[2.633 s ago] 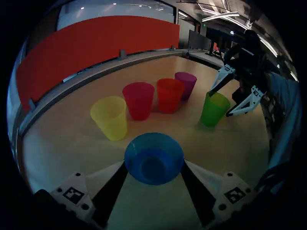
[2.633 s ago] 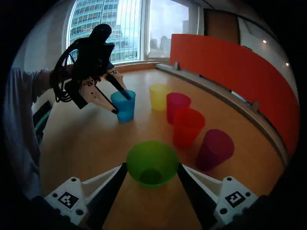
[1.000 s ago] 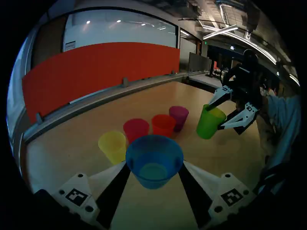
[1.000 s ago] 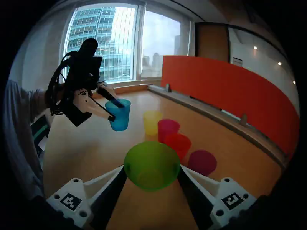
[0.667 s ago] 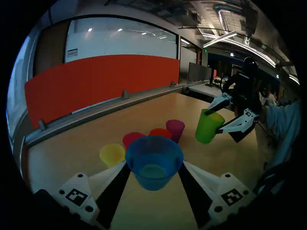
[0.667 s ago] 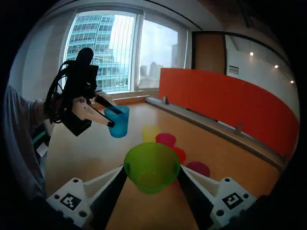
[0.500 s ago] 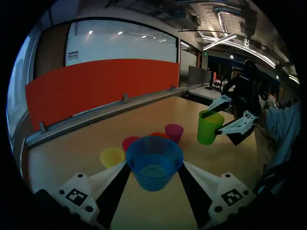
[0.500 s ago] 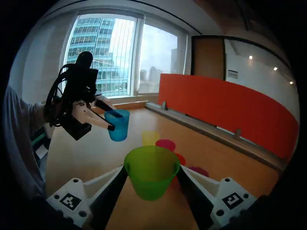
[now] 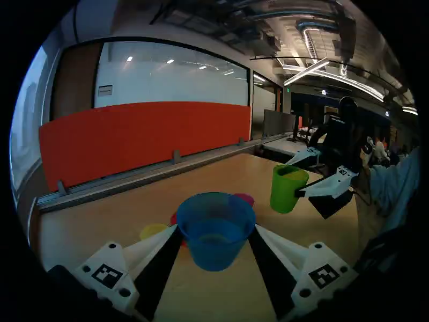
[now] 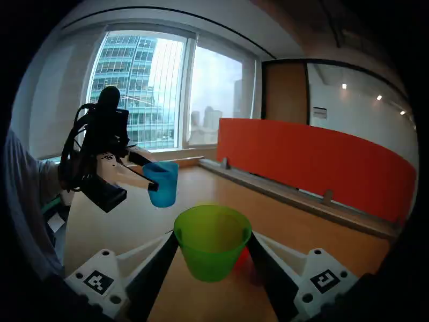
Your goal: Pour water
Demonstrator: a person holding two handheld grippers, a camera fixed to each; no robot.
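You are holding the blue cup (image 9: 216,249) upright in the left claw (image 9: 215,229), with both fingers pressing on its sides, so the claw is clamped on it. A pale level line is showing inside the cup. In the right gripper view, that cup is hanging clear of the table (image 10: 128,214), to the left and farther off. The green cup (image 10: 212,260) is sitting upright in the right claw (image 10: 212,235), which is gripping it from both sides too. In the left gripper view, the green cup is hovering to the right, farther away, apart from the blue one. Behind the blue cup, a yellow cup (image 9: 153,231) and a pink cup (image 9: 244,198) are standing on the table, partly hidden. An orange partition (image 9: 145,131) is running along the table's far edge. Your sleeve (image 9: 394,188) is showing at the right. A window (image 10: 145,107) is facing tall buildings.
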